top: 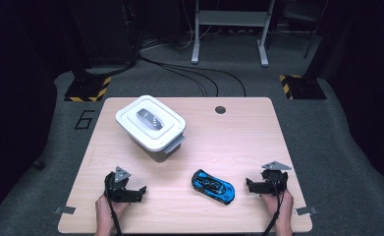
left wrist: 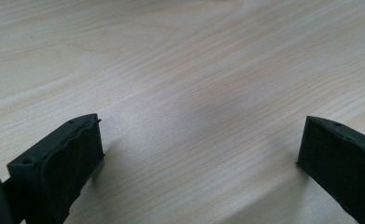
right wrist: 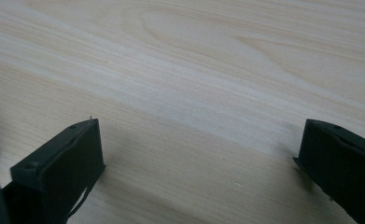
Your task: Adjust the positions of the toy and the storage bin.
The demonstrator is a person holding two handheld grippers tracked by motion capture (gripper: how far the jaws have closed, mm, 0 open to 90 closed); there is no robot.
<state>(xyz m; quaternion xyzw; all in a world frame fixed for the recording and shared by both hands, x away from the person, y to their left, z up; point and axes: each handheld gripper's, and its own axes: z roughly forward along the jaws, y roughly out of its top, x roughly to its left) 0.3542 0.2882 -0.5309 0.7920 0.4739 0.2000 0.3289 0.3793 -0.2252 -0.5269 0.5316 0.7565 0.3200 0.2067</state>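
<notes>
A blue and black toy car [top: 212, 186] lies on the wooden table [top: 229, 132] near the front, between my two grippers. A white lidded box [top: 150, 122] with a grey handle on its lid sits at the back left. My left gripper [top: 141, 191] rests near the front left edge, held by a hand, jaws wide apart with bare wood between them [left wrist: 201, 140]. My right gripper [top: 249, 185] sits just right of the car, also open over bare wood [right wrist: 199, 140].
A round cable hole [top: 220, 109] marks the table's far edge. Beyond the table, on the grey floor, stand metal frame legs [top: 229, 34], black cables and stands with yellow-black striped bases [top: 88, 88].
</notes>
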